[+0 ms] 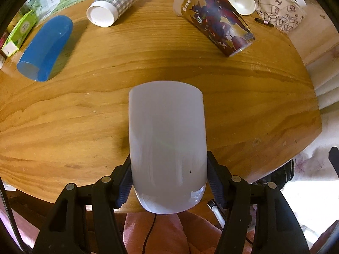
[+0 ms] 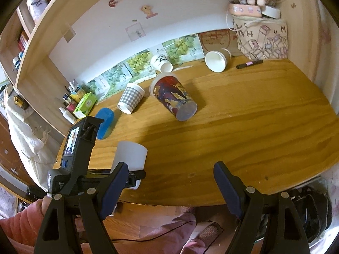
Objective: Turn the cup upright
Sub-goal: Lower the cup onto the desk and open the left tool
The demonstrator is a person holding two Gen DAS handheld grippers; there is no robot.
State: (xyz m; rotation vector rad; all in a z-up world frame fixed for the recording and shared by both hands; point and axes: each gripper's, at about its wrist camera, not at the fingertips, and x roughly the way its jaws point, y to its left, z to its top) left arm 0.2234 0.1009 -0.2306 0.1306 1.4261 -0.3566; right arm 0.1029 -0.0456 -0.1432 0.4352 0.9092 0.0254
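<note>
A plain white cup (image 1: 167,139) is clamped between the two fingers of my left gripper (image 1: 168,177), near the table's front edge. Its flat closed base points away from the camera; its other end is nearest the lens. In the right wrist view the same white cup (image 2: 132,154) shows at the lower left, held by the left gripper (image 2: 118,177) above the table's front left part. My right gripper (image 2: 171,184) is open and empty, over the front edge of the wooden table (image 2: 254,127).
Several cups lie on their sides farther back: a blue one (image 1: 45,48), a grey checked one (image 1: 115,2), a picture-printed one (image 1: 216,26) and a small white one (image 1: 242,2). A green box (image 1: 20,31) is at the left, a patterned bag (image 1: 279,10) and a marker (image 2: 250,64) at the right.
</note>
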